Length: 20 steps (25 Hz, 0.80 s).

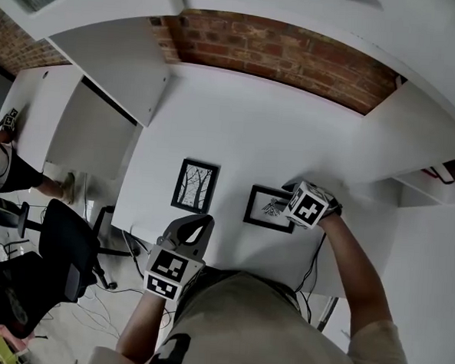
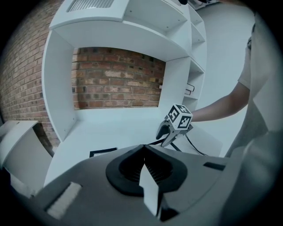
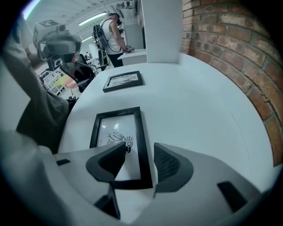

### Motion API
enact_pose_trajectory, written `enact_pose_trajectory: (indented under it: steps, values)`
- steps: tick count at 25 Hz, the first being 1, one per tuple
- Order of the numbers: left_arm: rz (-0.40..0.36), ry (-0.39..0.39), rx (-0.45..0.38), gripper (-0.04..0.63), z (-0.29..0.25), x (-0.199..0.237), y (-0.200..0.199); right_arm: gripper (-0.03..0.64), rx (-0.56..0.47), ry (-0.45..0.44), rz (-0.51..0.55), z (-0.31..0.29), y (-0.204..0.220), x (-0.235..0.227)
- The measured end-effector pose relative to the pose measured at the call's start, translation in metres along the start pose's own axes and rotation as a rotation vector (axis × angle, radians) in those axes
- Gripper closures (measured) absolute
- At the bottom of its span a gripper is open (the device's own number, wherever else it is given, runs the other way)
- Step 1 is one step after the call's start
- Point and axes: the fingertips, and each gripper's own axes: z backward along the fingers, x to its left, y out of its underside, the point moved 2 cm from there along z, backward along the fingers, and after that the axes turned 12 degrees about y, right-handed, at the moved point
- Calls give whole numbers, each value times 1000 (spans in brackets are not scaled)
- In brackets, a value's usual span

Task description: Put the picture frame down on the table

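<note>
Since the picture frame (image 3: 118,132) already lies flat on the worktop (image 3: 199,110), long axis running 6 to 12 o'clock, your right gripper (image 3: 139,152) hangs over its near end, fingers (image 3: 170,164) wide astride the right rail without pressing it. Your left gripper (image 2: 143,149), closed and empty, is farther off.

The picture frame (image 3: 116,128) is showing a black border, the counter (image 3: 199,101) is looking white, the brick wall (image 3: 239,53) red-brown.
</note>
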Motion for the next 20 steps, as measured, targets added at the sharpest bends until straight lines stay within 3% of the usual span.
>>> enact_pose_trajectory:
  steps: [16, 20]
  values:
    - [-18, -42, -16, 591, 24, 2, 5, 423, -36, 2, -73, -3, 5, -4]
    - [-33, -88, -30, 591, 40, 14, 2, 422, -97, 70, -112, 6, 4, -9]
